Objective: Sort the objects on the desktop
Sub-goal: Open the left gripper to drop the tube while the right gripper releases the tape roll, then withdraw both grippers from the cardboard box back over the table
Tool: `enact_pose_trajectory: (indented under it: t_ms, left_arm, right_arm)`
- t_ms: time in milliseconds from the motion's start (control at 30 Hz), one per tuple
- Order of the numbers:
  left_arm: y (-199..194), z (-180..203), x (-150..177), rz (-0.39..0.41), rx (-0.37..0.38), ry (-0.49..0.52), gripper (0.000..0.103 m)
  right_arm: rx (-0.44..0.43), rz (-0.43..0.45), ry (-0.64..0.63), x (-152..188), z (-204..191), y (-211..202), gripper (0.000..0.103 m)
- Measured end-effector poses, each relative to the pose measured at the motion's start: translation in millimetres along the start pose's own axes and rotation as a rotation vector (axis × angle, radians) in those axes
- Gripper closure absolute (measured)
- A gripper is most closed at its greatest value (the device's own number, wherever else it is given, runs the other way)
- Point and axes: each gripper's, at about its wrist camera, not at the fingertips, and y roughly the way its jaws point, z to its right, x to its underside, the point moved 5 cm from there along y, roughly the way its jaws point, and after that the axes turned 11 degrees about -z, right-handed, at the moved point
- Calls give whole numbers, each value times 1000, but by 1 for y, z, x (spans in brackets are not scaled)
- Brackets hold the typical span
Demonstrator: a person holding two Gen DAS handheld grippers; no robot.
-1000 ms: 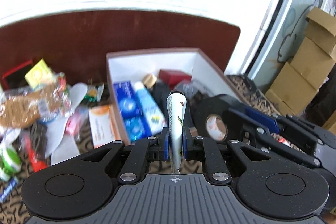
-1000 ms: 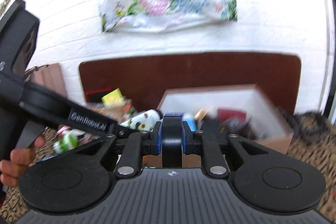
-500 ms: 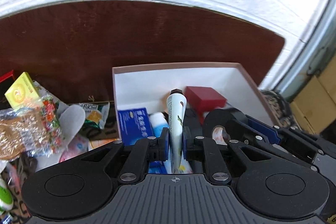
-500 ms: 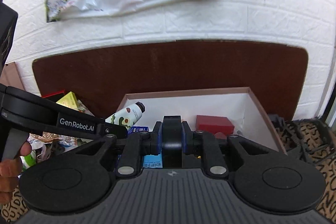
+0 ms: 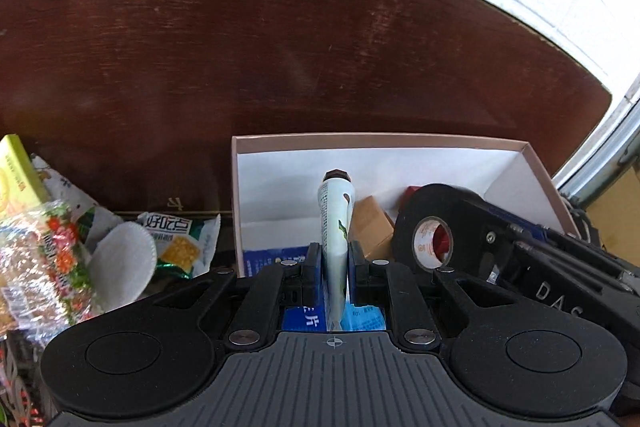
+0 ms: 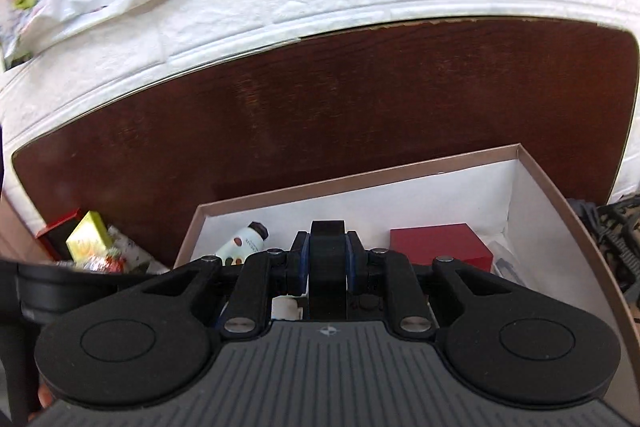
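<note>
The left gripper (image 5: 331, 263) is clamped on a white tube (image 5: 335, 223) with a dark cap, held upright above the open cardboard box (image 5: 536, 163). The right gripper (image 6: 327, 263) pinches a roll of black tape (image 6: 327, 259) over the same box. Inside lie a red box (image 6: 438, 245) and blue packets (image 5: 298, 319). Snack wrappers (image 5: 176, 245) sit left of the box.
</note>
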Motion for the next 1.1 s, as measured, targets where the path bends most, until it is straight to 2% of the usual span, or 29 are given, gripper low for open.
enact_pose_trajectory:
  t_ms: [67, 100, 133, 167, 200, 233, 300, 433, 533, 700, 867, 1100]
  left_arm:
    - [4, 0, -1, 3, -11, 4, 93]
    - [4, 0, -1, 19, -21, 13, 71]
    - [2, 1, -1, 44, -27, 20, 55]
    - [-1, 1, 1, 65, -37, 27, 44]
    - [-3, 3, 2, 76, -28, 40, 20]
    - [-6, 4, 5, 85, -1, 55, 13]
    - [-15, 10, 10, 96, 4, 69, 10]
    - [-25, 24, 22, 139, -63, 127, 4]
    - [-34, 31, 33, 171, -83, 153, 2]
    - [-43, 37, 45, 165, -63, 142, 2]
    - [-61, 36, 59, 185, -69, 126, 2]
    - [-95, 39, 91, 224, -141, 135, 2]
  right_arm:
    - [-5, 18, 4, -3, 1, 1, 82]
    - [-3, 22, 3, -5, 1, 1, 82]
    - [3, 25, -1, -6, 1, 1, 81]
    - [17, 39, -8, -7, 1, -1, 69]
    - [44, 34, -7, -7, 1, -3, 52]
    - [67, 70, 9, -7, 3, -8, 30]
    - [69, 109, 13, -8, 6, -17, 10]
    - [76, 99, 17, -2, 8, -27, 0]
    - [72, 87, 18, 6, 9, -35, 0]
    - [56, 67, 44, 16, 12, -50, 0]
    - [49, 84, 43, 26, 10, -72, 0]
    - [15, 118, 34, 44, -6, -111, 0]
